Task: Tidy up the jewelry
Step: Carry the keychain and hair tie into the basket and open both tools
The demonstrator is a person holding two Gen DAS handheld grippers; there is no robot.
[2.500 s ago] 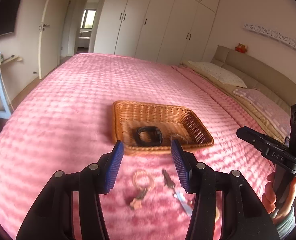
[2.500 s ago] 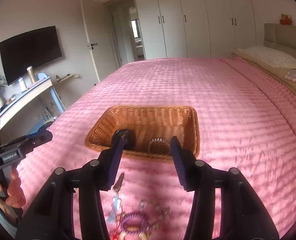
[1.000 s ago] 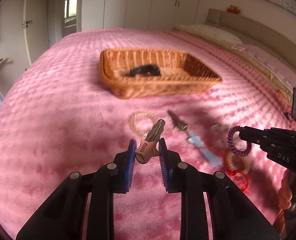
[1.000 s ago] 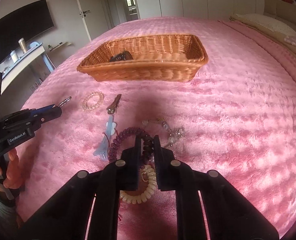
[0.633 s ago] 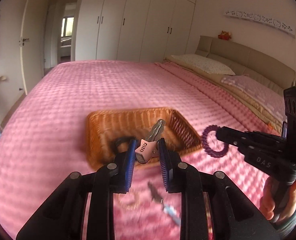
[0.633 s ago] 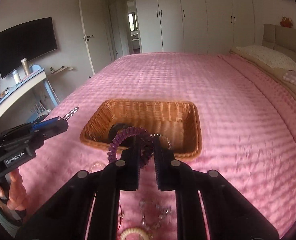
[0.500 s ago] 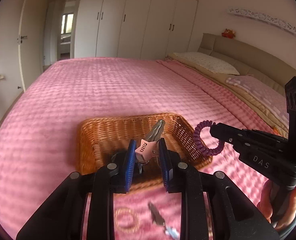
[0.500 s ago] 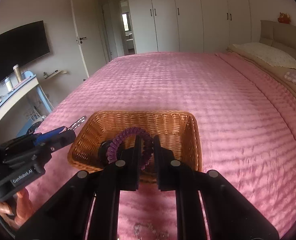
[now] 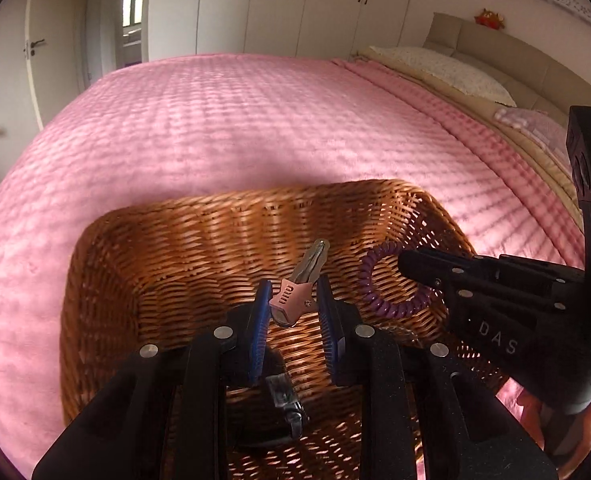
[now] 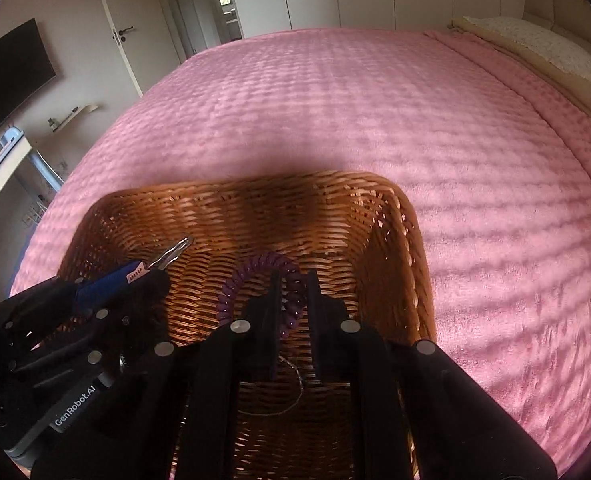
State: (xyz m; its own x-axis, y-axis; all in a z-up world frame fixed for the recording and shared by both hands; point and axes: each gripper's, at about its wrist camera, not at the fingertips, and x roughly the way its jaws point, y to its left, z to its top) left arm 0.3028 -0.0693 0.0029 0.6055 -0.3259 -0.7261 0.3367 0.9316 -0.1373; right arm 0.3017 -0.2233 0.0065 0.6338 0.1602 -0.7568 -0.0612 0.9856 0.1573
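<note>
A brown wicker basket (image 9: 215,216) lies on the pink bedspread, and both grippers hang over it. My left gripper (image 9: 293,292) is shut on a pink hair clip (image 9: 291,300) whose metal tip points up and away. From the right wrist view, this gripper (image 10: 155,276) and its clip (image 10: 171,256) sit at the basket's left. My right gripper (image 10: 293,280) is shut on a purple spiral hair tie (image 10: 255,264); from the left it shows as right gripper (image 9: 405,266) with the tie (image 9: 369,280). A black item (image 9: 271,364) lies in the basket, mostly hidden by my fingers.
The basket (image 10: 255,184) also holds a thin wire ring (image 10: 291,396) on its floor. The pink bedspread (image 9: 235,120) stretches beyond. Pillows (image 9: 447,68) lie at the far right, and a desk (image 10: 3,152) and a wall TV (image 10: 7,76) stand off the bed's left side.
Both grippers have travelled from the loose jewelry on the bedspread forward to above the basket, each carrying its item. The basket now fills the lower part of both views.
</note>
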